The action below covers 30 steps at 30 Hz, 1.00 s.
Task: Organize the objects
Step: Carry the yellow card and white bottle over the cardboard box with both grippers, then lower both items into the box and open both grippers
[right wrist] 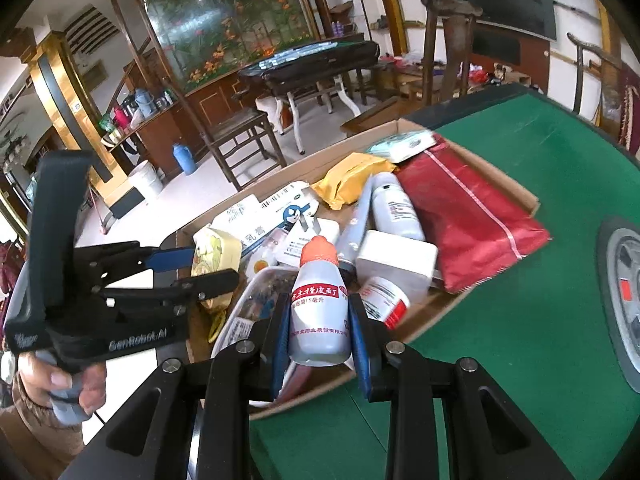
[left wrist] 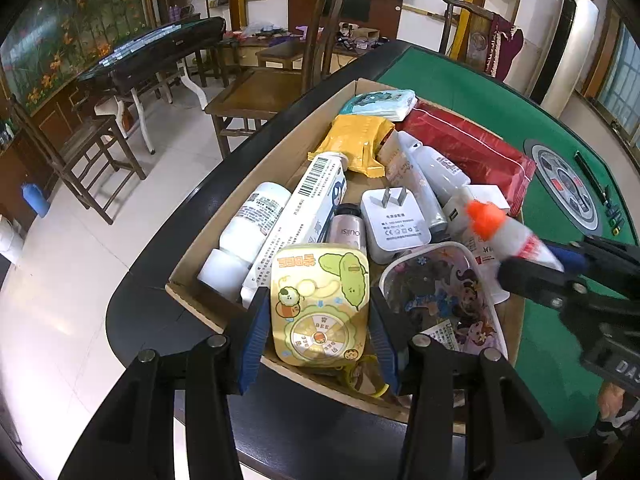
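A shallow cardboard box [left wrist: 188, 276] [right wrist: 508, 184] sits on the green table, crowded with small items. My left gripper [left wrist: 318, 312] is shut on a yellow cartoon-printed box [left wrist: 320, 304] [right wrist: 214, 254] at the box's near corner. My right gripper [right wrist: 320, 320] is shut on a small white bottle with an orange cap [right wrist: 318, 304] [left wrist: 506, 232], held tilted above the box's near right side. Beneath it lies a clear cartoon-printed case [left wrist: 440, 296] [right wrist: 260, 300]. A white plug adapter [left wrist: 394, 224], a white tube carton [left wrist: 304, 216] and a white pill bottle [left wrist: 252, 228] lie in the box.
A red foil pouch [left wrist: 472, 152] [right wrist: 468, 216], a yellow packet [left wrist: 356, 140] and a tissue pack [left wrist: 380, 102] fill the box's far end. The green felt table [right wrist: 540, 320] has a round central panel [left wrist: 564, 188]. Wooden chairs [left wrist: 256, 96] stand beyond the table's black rim.
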Available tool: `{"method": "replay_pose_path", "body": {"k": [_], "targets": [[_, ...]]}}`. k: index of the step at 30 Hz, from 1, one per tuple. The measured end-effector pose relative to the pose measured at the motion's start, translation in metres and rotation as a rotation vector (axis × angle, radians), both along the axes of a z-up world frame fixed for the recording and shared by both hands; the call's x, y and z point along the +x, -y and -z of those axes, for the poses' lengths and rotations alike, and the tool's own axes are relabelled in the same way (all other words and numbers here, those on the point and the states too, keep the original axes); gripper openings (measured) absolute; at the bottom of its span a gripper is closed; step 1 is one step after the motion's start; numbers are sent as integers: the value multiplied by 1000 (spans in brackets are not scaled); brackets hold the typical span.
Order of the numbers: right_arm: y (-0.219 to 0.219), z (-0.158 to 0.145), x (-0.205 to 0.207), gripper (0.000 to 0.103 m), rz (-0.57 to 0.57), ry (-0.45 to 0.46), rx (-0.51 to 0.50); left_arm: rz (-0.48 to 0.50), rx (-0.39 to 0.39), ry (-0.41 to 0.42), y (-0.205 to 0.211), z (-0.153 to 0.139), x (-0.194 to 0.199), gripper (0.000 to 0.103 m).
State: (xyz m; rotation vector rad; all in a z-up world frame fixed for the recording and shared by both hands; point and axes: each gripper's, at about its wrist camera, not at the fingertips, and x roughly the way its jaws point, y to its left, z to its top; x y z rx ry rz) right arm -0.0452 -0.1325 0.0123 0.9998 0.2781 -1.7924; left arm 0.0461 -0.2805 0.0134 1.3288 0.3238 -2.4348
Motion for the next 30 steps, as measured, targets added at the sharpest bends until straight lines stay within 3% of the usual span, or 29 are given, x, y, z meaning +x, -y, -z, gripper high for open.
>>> {"method": "replay_pose_path", "body": {"k": [12, 30], "targets": [[17, 15, -26, 30, 53, 50, 11, -2, 9, -7, 3, -1, 1, 47], [18, 14, -21, 31, 83, 37, -3, -5, 31, -39, 6, 1, 3, 53]]}}
